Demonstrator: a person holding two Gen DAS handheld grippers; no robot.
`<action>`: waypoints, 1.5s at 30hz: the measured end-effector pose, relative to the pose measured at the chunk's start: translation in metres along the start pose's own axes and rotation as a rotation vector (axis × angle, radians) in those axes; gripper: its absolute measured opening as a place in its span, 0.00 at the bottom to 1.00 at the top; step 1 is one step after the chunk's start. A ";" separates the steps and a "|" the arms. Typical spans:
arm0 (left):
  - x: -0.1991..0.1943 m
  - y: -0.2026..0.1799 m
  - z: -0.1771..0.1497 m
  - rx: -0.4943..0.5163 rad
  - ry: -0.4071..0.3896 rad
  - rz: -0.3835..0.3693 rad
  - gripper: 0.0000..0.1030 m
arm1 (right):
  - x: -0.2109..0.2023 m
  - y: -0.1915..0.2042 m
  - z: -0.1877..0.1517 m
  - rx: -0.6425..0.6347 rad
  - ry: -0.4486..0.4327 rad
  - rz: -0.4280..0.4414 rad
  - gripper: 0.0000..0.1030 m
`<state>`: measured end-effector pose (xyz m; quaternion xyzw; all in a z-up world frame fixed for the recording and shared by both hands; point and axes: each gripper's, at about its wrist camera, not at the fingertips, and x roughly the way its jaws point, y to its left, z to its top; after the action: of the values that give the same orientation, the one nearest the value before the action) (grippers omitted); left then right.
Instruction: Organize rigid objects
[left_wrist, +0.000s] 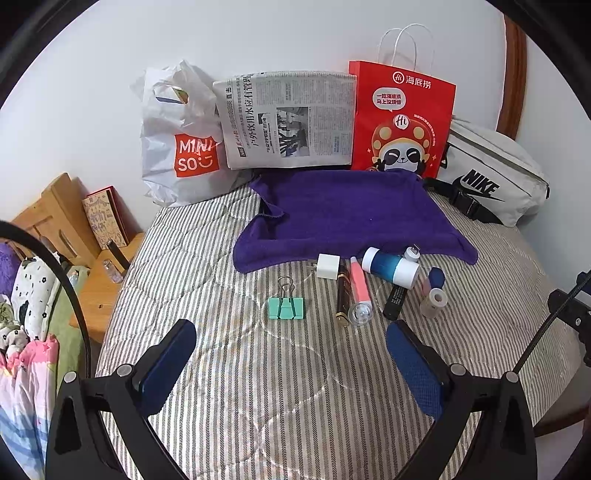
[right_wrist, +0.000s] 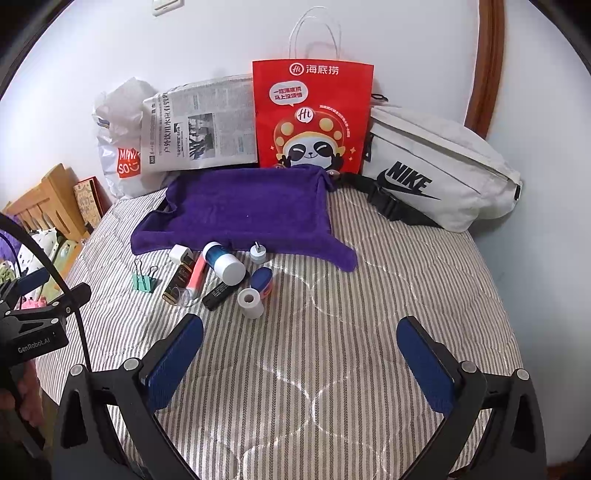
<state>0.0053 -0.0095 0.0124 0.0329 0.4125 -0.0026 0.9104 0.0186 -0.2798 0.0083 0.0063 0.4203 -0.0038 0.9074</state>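
Note:
Small rigid objects lie on the striped bed in front of a purple towel (left_wrist: 347, 218) (right_wrist: 243, 210): a green binder clip (left_wrist: 286, 307) (right_wrist: 143, 281), a white charger cube (left_wrist: 327, 266) (right_wrist: 178, 253), a dark pen (left_wrist: 342, 295), a pink tube (left_wrist: 359, 288) (right_wrist: 197, 277), a blue-and-white bottle (left_wrist: 389, 266) (right_wrist: 222, 263), a black stick (left_wrist: 395, 302) (right_wrist: 218, 294) and a white tape roll (left_wrist: 434, 302) (right_wrist: 250, 302). My left gripper (left_wrist: 291, 350) is open and empty just short of the clip. My right gripper (right_wrist: 301, 349) is open and empty, right of the pile.
Against the wall stand a white MINISO bag (left_wrist: 181, 147), a folded newspaper (left_wrist: 288, 118), a red paper bag (left_wrist: 402, 118) (right_wrist: 312, 114) and a white Nike waist bag (left_wrist: 491, 173) (right_wrist: 436, 166). A wooden nightstand (left_wrist: 99, 273) sits left of the bed.

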 end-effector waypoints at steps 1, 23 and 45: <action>0.000 0.000 0.000 0.000 0.000 -0.001 1.00 | 0.000 0.000 0.000 0.001 -0.001 0.000 1.00; 0.004 0.002 0.002 -0.006 -0.008 -0.028 1.00 | 0.005 -0.004 0.005 0.013 0.000 0.013 1.00; 0.126 0.017 -0.013 -0.035 0.110 -0.036 0.87 | 0.069 -0.019 0.000 0.033 0.086 0.004 1.00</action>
<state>0.0794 0.0111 -0.0893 0.0096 0.4623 -0.0102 0.8866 0.0633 -0.2985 -0.0442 0.0224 0.4588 -0.0085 0.8882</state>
